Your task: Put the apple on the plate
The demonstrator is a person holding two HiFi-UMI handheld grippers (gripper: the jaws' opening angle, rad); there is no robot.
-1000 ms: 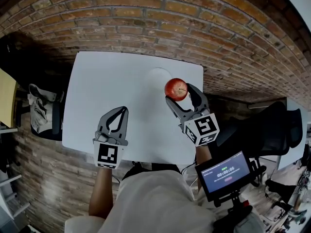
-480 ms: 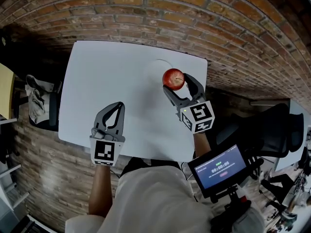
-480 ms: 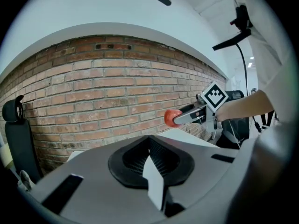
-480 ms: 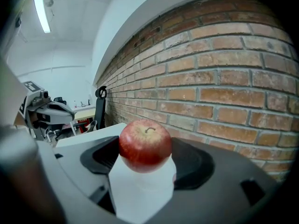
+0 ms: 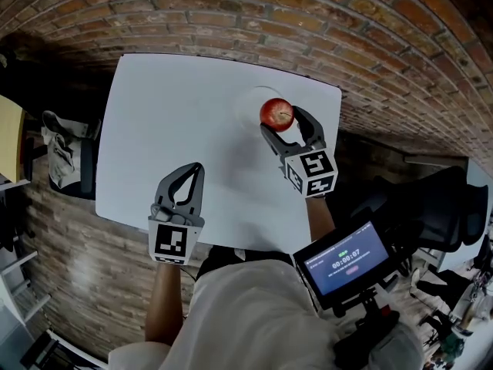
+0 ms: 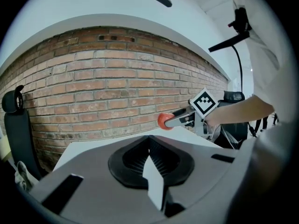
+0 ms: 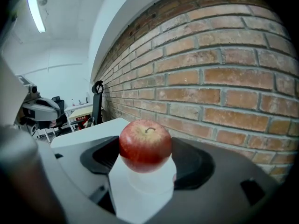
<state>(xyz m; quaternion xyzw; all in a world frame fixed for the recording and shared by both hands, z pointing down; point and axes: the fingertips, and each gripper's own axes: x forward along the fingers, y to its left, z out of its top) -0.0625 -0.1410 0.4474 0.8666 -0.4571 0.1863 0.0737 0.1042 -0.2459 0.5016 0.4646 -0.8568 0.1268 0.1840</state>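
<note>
A red apple (image 5: 276, 114) is clamped between the jaws of my right gripper (image 5: 282, 120), which is shut on it. In the head view the apple hangs over the near right part of a white plate (image 5: 248, 102) at the far right of the white table (image 5: 169, 114); whether it touches the plate I cannot tell. In the right gripper view the apple (image 7: 145, 145) sits stem up between the dark jaws. My left gripper (image 5: 195, 173) hovers shut and empty near the table's front edge. From the left gripper view, the apple (image 6: 163, 121) and right gripper (image 6: 181, 118) show ahead to the right.
A brick wall (image 6: 103, 97) runs behind the table. A black chair (image 5: 431, 203) stands on the right and a chair with a bag (image 5: 65, 164) on the left. A screen with a timer (image 5: 344, 264) sits near my body.
My right gripper has carried the apple a little farther away and left, bringing it over the plate. The left gripper has barely shifted.
</note>
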